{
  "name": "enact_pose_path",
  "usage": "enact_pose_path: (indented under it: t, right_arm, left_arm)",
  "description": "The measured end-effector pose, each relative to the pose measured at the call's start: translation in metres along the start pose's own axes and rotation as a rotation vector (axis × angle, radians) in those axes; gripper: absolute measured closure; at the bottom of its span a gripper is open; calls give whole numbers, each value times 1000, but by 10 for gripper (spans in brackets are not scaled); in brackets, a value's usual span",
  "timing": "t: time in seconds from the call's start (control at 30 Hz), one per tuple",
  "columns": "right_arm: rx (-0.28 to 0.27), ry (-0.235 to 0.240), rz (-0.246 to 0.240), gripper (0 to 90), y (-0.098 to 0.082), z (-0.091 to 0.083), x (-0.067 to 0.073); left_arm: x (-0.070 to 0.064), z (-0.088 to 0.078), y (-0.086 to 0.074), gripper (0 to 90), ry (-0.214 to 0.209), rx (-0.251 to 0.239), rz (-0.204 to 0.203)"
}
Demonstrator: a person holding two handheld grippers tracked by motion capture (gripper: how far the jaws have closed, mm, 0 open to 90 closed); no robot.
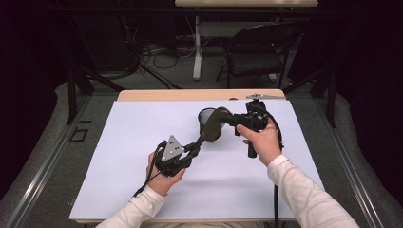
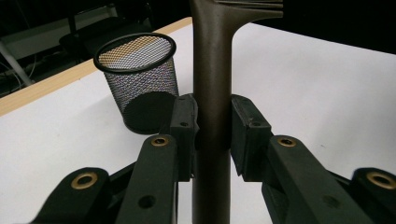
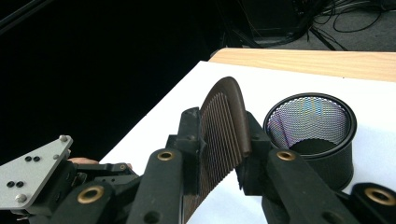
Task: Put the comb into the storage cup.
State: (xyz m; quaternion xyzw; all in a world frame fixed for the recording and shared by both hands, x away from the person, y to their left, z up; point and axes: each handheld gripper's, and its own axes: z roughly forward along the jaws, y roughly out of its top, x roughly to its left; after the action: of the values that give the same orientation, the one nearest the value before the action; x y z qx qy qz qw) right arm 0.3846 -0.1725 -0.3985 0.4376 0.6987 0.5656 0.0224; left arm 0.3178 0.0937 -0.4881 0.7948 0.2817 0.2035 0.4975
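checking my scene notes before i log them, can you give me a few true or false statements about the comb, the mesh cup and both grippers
1. The left gripper clamps the handle of the dark brown plastic comb. True.
2. The black wire-mesh cup lies on its side. False: it stands upright on the white table cover.
3. The right gripper has the comb's toothed end between its jaws. True.
4. The comb stands inside the cup. False: it is held outside it, between the two grippers.

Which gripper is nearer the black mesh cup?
Right. The right gripper grips the brown plastic comb's toothed end just beside the black mesh cup; the left gripper holds the handle farther toward the person.
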Motion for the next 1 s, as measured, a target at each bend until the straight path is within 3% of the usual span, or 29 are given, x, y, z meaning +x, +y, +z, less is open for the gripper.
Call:
enact_pose_path:
  t: [0.6,1.0]
  right_arm:
    - [10,25,49,818,0,0,-2]
    - [36,68,116,860,0,-2,-5]
  left_arm:
    - [-1,1,-1,728,-4,1,2]
    - [-2,2,-2,728,-5,4,4]
